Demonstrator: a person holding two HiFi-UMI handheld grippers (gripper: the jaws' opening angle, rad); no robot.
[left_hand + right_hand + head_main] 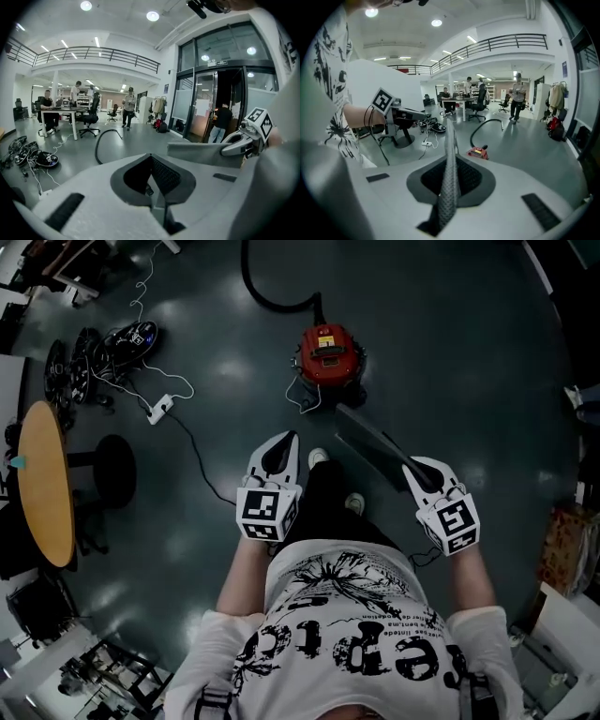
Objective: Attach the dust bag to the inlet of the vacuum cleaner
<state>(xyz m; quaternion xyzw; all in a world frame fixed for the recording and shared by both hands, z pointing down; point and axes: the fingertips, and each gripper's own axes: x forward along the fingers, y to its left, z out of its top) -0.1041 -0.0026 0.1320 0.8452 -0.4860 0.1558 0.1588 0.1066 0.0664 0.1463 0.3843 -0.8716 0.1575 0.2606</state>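
The red vacuum cleaner [327, 354] stands on the dark floor ahead of me, its black hose [267, 292] curling away; it is small in the right gripper view [478, 151]. My right gripper [410, 468] is shut on the grey dust bag [368, 439], a flat sheet that sticks out towards the vacuum. In the right gripper view the bag [450, 159] runs edge-on between the jaws. My left gripper [286, 439] is shut with nothing in it, held apart to the left of the bag. The left gripper view shows the bag [199, 152] and the right gripper [236, 145].
A round wooden table [45, 486] and a black stool [114, 470] stand at the left. A white power strip [160, 409] with cables and a heap of black gear [98, 351] lie on the floor. People sit and stand at desks [65, 110] far off; glass doors [220, 108] rise at the right.
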